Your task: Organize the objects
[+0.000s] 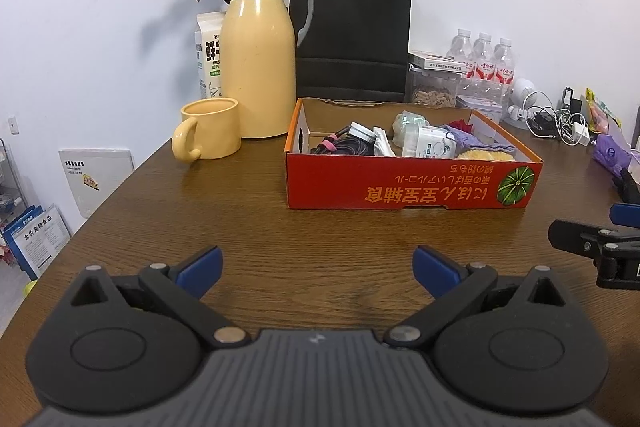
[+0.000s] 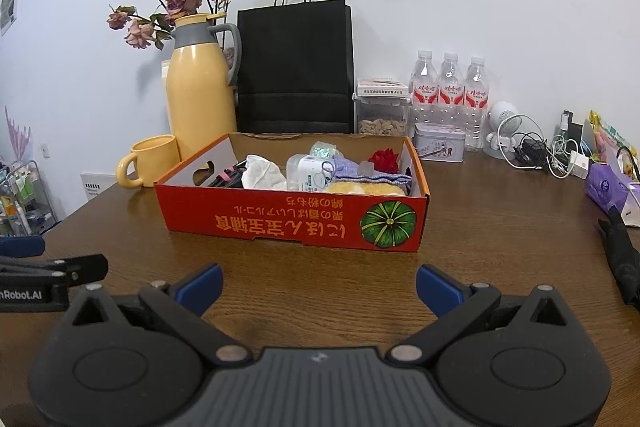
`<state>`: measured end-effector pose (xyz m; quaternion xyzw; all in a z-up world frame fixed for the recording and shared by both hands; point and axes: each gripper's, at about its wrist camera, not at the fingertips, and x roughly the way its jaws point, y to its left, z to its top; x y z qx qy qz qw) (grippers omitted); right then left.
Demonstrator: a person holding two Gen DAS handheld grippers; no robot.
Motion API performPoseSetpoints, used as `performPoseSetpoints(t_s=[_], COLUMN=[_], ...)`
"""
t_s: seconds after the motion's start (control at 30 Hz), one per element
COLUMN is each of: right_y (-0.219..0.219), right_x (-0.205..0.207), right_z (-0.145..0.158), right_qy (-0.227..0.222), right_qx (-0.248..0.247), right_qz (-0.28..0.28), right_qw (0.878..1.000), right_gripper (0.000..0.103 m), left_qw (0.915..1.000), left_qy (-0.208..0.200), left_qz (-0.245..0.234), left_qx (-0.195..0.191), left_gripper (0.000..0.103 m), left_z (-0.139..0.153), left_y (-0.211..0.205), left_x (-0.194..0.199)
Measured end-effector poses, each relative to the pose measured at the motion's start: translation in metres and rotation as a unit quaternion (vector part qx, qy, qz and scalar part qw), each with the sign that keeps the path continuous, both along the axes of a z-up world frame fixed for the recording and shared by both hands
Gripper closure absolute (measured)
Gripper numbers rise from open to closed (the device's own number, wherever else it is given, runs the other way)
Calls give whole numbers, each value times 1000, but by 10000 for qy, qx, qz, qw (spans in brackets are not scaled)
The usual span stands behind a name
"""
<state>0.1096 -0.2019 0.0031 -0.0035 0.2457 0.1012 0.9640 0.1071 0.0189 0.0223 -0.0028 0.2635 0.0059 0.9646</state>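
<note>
A shallow red cardboard box (image 1: 400, 191) (image 2: 280, 223) stands on the wooden table. Inside it lie black cables (image 1: 344, 145) (image 2: 228, 177), a white tissue (image 2: 262, 173), a white plastic pack (image 1: 426, 143) (image 2: 310, 173), purple cloth (image 1: 472, 141) (image 2: 352, 169), a yellow sponge (image 1: 484, 155) (image 2: 368, 188) and a red flower (image 2: 384, 159). My left gripper (image 1: 318, 267) hovers open over bare wood in front of the box. My right gripper (image 2: 318, 285) is open too, also short of the box, with nothing between its fingers. Each gripper shows at the edge of the other's view.
A yellow mug (image 1: 210, 135) (image 2: 150, 161) and a yellow thermos jug (image 1: 258, 59) (image 2: 200, 87) stand left of the box, with dried roses and a black paper bag (image 1: 354, 35) (image 2: 296, 67) behind. Water bottles (image 2: 450, 83), a tin (image 2: 438, 143), tangled chargers (image 2: 548, 155) and a purple pack (image 2: 608, 187) sit to the right.
</note>
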Motion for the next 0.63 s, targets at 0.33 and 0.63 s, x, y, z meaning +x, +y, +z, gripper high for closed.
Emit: performPoseSetpoints(t_s=[0.33,0.63], right_y=[0,0], right_x=[0,1], right_z=[0,0], right_qy=[2,5], right_qx=[-5,-9], right_qz=[1,3], right_qw=[10000,10000], right_gripper=[0,0], left_qw=[10000,10000], left_qy=[-2,72], left_qz=[-16,-30], left_qx=[-6,-13], left_gripper=[0,0], left_z=[-1,-3], left_y=[1,0], left_x=[0,1])
